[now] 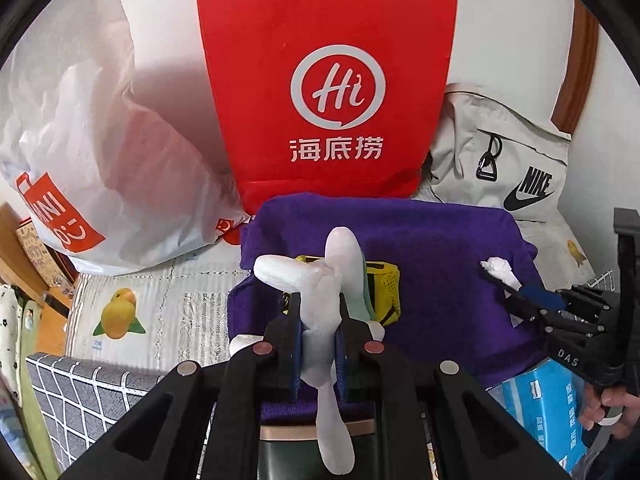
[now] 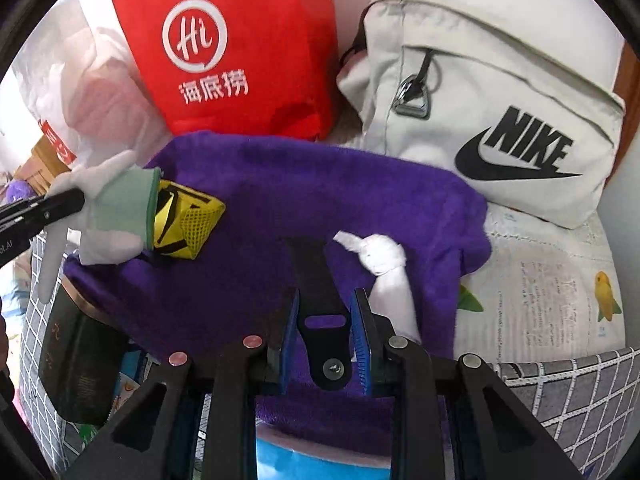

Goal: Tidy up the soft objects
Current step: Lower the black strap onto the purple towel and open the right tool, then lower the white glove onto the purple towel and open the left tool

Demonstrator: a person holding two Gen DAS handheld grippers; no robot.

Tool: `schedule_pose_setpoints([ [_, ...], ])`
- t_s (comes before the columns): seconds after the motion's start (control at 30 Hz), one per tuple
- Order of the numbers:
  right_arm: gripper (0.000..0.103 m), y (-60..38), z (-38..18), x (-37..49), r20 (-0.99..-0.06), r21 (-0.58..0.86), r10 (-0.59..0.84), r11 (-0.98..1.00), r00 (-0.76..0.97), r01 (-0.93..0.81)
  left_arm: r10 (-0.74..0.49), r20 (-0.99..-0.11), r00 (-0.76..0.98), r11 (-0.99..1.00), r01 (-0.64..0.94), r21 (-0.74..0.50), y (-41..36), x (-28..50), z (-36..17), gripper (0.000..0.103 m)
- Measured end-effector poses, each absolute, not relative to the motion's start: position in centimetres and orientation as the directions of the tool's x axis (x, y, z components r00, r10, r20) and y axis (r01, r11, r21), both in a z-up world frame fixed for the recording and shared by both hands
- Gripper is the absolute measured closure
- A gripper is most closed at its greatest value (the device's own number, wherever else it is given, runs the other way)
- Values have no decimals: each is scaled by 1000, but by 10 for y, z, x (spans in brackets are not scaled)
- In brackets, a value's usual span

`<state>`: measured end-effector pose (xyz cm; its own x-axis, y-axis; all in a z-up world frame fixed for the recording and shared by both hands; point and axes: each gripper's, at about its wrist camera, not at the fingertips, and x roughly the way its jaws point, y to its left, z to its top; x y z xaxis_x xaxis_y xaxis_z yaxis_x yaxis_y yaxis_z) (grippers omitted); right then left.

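A purple towel (image 1: 440, 264) (image 2: 320, 200) lies spread over a grey checked storage box. My left gripper (image 1: 319, 320) is shut on a white glove with a green cuff (image 1: 320, 288) (image 2: 116, 208), held just above the towel's left part, over a yellow mesh pouch (image 1: 386, 284) (image 2: 188, 220). My right gripper (image 2: 325, 316) (image 1: 516, 296) stands a little open over the towel. A knotted white glove or sock (image 2: 384, 264) (image 1: 500, 270) lies against the outer side of its right finger; whether it is pinched is unclear.
A red paper bag (image 1: 328, 88) (image 2: 240, 48) stands behind the towel. A white plastic bag (image 1: 88, 140) is at the left, a white Nike bag (image 2: 500, 120) (image 1: 512, 168) at the right. The grey checked box (image 1: 80, 392) (image 2: 568, 396) holds a blue packet (image 1: 548, 412).
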<state>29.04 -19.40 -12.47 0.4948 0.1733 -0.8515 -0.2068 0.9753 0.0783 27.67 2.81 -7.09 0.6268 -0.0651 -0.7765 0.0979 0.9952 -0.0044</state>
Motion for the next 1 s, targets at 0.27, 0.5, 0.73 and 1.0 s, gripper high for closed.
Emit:
schedule_pose_setpoints([
  [0.27, 77, -192, -137, 294, -879, 85, 171, 974, 444, -208, -98, -785, 612, 992, 122, -29, 25, 280, -74, 90],
  [0.5, 76, -193, -142, 299, -889, 104, 182, 974, 421, -203, -138, -790, 597, 986, 162, -50, 13, 280, -77, 90],
  [0.73, 56, -196, -136, 297, -880, 107, 190, 972, 436, -209, -184, -782, 596, 977, 196, -81, 5, 280, -72, 90],
  [1.0, 56, -200, -119, 287, -858, 100, 189, 973, 477, -206, -261, -766, 588, 957, 264, -123, -15, 289, -67, 90],
])
